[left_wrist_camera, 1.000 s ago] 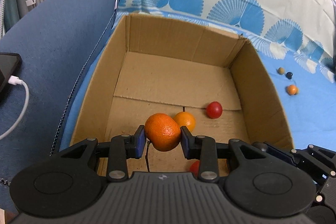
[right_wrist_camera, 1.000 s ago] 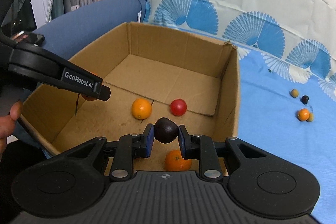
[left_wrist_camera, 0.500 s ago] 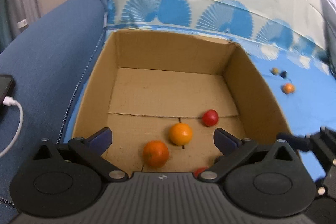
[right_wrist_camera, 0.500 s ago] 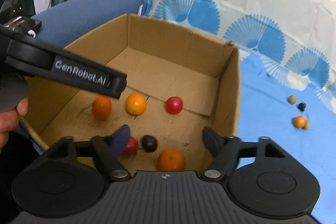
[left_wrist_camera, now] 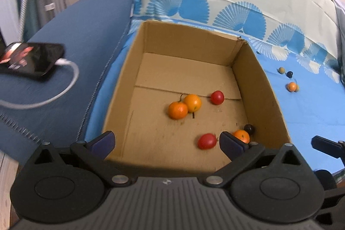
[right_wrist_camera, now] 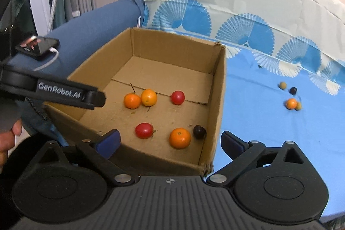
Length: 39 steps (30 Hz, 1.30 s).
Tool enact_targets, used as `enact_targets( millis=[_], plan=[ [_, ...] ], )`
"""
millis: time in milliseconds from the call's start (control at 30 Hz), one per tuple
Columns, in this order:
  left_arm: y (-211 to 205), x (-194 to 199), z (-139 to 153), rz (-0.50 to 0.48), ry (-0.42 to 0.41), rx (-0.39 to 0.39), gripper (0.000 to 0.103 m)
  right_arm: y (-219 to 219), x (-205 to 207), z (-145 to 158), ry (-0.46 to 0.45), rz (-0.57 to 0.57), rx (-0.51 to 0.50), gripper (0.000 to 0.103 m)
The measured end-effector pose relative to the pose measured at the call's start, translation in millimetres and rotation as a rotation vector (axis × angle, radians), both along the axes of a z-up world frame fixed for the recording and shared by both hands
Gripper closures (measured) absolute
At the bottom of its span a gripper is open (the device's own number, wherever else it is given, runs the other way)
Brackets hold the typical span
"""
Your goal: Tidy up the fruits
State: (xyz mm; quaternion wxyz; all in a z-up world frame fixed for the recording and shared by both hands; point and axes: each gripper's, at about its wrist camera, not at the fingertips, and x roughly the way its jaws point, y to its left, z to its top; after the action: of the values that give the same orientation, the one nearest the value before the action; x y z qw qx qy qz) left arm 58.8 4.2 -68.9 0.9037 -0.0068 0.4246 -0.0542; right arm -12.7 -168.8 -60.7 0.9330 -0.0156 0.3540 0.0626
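in the left wrist view the left gripper (left_wrist_camera: pixel 167 141) has just spread its fingers wide, nothing between them; six fruits lie in the cardboard box (left_wrist_camera: pixel 267 87) mid-frame, two oranges (left_wrist_camera: pixel 177 110) touching at centre. in the right wrist view the right gripper (right_wrist_camera: pixel 170 141), jaws just opened and empty, sits low over the box corner (right_wrist_camera: pixel 217 105). four small fruits (right_wrist_camera: pixel 291 104) wait on the blue cloth (right_wrist_camera: pixel 254 113) at right, so i'd guess over half done.

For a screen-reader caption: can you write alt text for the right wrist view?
An open cardboard box on a blue cloth holds six fruits: three oranges, two red tomatoes, one dark plum. The open right gripper hovers empty at its near edge; four small fruits lie outside.
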Motion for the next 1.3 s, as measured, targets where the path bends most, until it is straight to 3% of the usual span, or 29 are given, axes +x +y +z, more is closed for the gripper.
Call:
enact_targets(
  millis=[700,1300],
  plan=[
    [8,-92,59,0.02,-0.12,-0.024,0.0,8,-87,52,-0.175,0.01,0.028,0.001],
    [5,-111,72,0.011,-0.166,-0.023,0.0,6,-106,60,-0.224,0.001,0.041,0.001]
  ],
)
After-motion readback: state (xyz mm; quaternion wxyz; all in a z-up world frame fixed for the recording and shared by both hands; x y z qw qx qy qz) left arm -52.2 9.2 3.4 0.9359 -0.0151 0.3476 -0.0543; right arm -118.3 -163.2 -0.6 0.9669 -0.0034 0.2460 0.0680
